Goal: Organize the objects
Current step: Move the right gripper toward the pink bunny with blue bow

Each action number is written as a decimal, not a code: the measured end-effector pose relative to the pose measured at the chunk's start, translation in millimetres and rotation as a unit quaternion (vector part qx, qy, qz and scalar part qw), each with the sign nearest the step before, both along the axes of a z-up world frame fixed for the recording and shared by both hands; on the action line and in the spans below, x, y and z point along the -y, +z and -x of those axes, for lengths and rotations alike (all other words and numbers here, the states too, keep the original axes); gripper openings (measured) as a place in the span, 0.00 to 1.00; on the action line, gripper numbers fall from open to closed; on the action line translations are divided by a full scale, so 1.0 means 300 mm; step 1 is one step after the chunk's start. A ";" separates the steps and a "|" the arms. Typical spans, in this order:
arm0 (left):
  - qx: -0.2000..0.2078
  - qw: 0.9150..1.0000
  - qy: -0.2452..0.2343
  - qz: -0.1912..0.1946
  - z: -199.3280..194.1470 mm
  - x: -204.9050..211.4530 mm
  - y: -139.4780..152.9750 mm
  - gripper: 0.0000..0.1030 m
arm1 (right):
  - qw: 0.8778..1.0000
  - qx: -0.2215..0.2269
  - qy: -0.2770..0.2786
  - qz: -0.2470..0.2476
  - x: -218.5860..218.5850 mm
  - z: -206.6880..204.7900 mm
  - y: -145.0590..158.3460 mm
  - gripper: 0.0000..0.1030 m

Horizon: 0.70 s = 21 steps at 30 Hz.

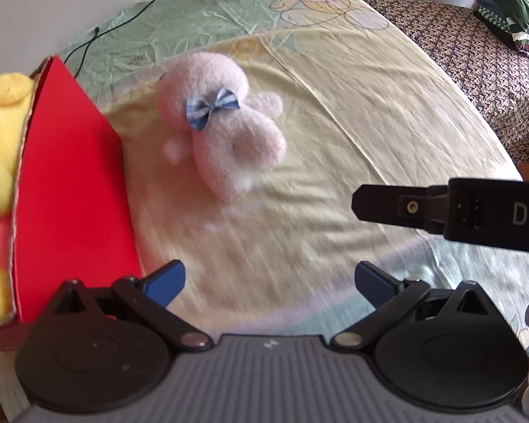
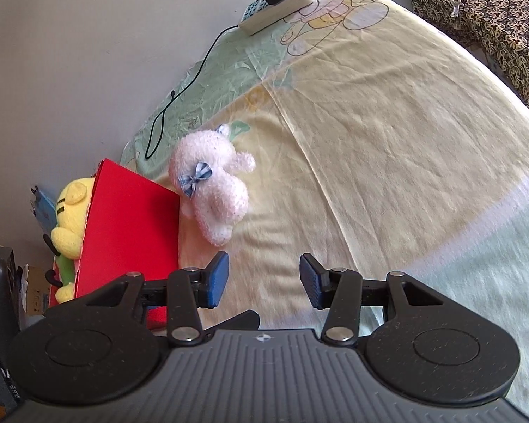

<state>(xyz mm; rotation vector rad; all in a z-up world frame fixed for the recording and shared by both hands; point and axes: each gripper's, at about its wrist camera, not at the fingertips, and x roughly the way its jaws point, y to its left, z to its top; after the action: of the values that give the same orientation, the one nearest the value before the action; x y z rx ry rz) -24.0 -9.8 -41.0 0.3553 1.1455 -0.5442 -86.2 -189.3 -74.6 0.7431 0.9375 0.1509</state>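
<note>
While both grippers hang over the bedsheet (image 2: 388,134) with nothing between their blue pads, the left gripper (image 1: 269,280) stands spread wide and the right gripper (image 2: 263,280) is parted to a lesser gap. Ahead of each, slightly left of centre, lies the pink plush (image 1: 222,123) with its blue bow (image 1: 211,107) facing up. It lies just beside the red box (image 2: 130,232), probably touching its near corner (the left view is blurred by motion, so contact is hard to confirm). The plush's long axis runs diagonally, head towards the wall, feet towards the grippers. A yellow plush (image 2: 70,218) already sits inside the red box. The left gripper looks nearer the pink plush, so a forward reach seems the likely next move.
</note>
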 end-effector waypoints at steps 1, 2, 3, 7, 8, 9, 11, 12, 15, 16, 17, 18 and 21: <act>0.001 1.000 0.000 0.000 -0.009 0.003 0.000 0.99 | 1.000 0.001 0.001 0.000 0.000 -0.008 0.001 0.47; 0.002 1.000 0.001 0.001 -0.019 0.007 -0.001 0.99 | 1.000 0.003 0.003 0.001 0.000 -0.020 0.002 0.47; 0.004 1.000 0.003 0.001 -0.030 0.009 0.001 0.99 | 1.000 0.005 0.004 0.002 0.001 -0.030 0.002 0.47; 0.012 1.000 0.012 0.001 -0.084 0.019 -0.007 0.99 | 1.000 0.008 0.009 0.006 0.003 -0.088 -0.004 0.47; 0.011 1.000 0.014 0.002 -0.101 0.020 -0.012 0.99 | 1.000 0.009 0.010 0.005 0.005 -0.104 -0.006 0.47; 0.011 1.000 0.016 0.001 -0.116 0.022 -0.017 0.99 | 1.000 0.009 0.010 0.002 0.008 -0.121 -0.008 0.47; 0.010 1.000 0.019 0.001 -0.139 0.029 -0.025 0.99 | 1.000 0.012 0.012 -0.002 0.011 -0.152 -0.010 0.47; 0.010 1.000 0.021 0.002 -0.152 0.031 -0.029 0.99 | 1.000 0.013 0.014 -0.003 0.012 -0.168 -0.011 0.47; 0.007 1.000 0.027 0.008 -0.184 0.035 -0.040 0.99 | 1.000 0.019 0.023 -0.002 0.011 -0.215 -0.012 0.47; 0.006 1.000 0.028 0.011 -0.195 0.034 -0.045 0.99 | 0.999 0.021 0.026 -0.004 0.010 -0.231 -0.013 0.47; 0.005 0.999 0.029 0.015 -0.202 0.034 -0.049 0.99 | 0.999 0.022 0.030 -0.008 0.009 -0.246 -0.015 0.47; 0.005 0.999 0.030 0.019 -0.210 0.033 -0.053 0.99 | 0.999 0.023 0.033 -0.012 0.009 -0.261 -0.018 0.47; 0.008 0.999 0.031 0.030 -0.228 0.029 -0.066 0.99 | 0.999 0.020 0.041 -0.026 0.010 -0.306 -0.035 0.47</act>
<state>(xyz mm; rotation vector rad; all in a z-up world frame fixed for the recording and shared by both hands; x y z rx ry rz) 44.5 -18.5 -60.8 0.2713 1.1194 -0.5193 5.6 -192.2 -85.2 0.7474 0.9292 0.2619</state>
